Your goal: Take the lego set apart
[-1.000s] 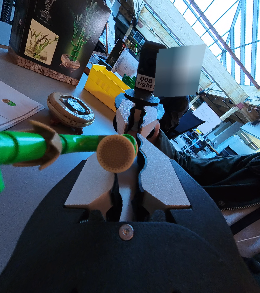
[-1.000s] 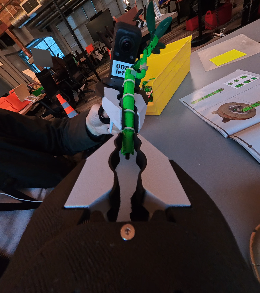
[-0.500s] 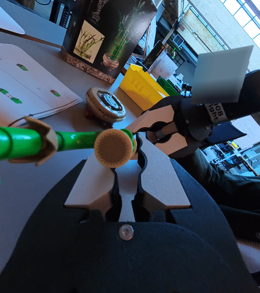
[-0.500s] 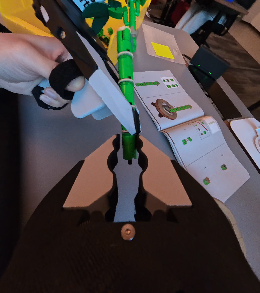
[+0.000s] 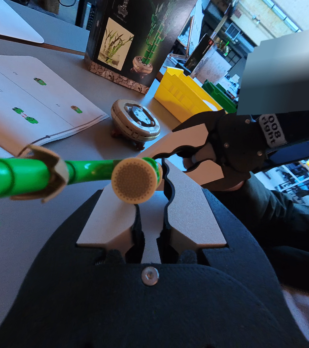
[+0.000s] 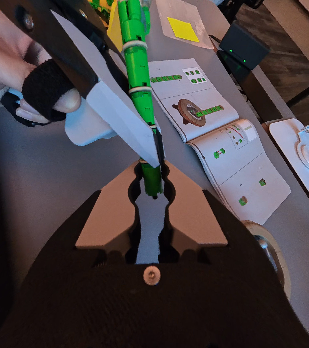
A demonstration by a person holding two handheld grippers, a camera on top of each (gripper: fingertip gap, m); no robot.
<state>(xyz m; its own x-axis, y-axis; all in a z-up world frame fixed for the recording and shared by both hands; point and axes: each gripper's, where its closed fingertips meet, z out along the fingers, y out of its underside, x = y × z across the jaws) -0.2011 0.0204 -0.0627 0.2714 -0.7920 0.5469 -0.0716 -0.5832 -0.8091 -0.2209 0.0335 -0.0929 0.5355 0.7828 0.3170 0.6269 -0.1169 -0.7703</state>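
Observation:
A green lego bamboo stalk (image 5: 23, 175) with tan rings and a round tan end cap (image 5: 135, 182) is held in the air between both grippers. My left gripper (image 5: 150, 173) is shut on the stalk near the cap. It shows in the right wrist view (image 6: 154, 150) coming in from the upper left and pinching the stalk (image 6: 138, 75). My right gripper (image 6: 151, 169) is shut on the stalk's lowest green segment. It shows in the left wrist view (image 5: 168, 156) lying on its side, coming in from the right. The tan round pot base (image 5: 135, 124) stands alone on the table.
An open instruction booklet (image 6: 225, 150) lies on the grey table (image 5: 8, 263). The set's dark box (image 5: 131, 43) and a yellow bin (image 5: 183, 96) stand behind the pot base. A black device (image 6: 242, 49) and a white pad (image 6: 300, 160) sit beyond the booklet. Only a small space, under 4 cm, lies between the two pairs of fingers.
Both grippers have turned while staying shut on the stalk. The right gripper went from upright to lying on its side. The right view has swung down over the booklet, closer to the left gripper.

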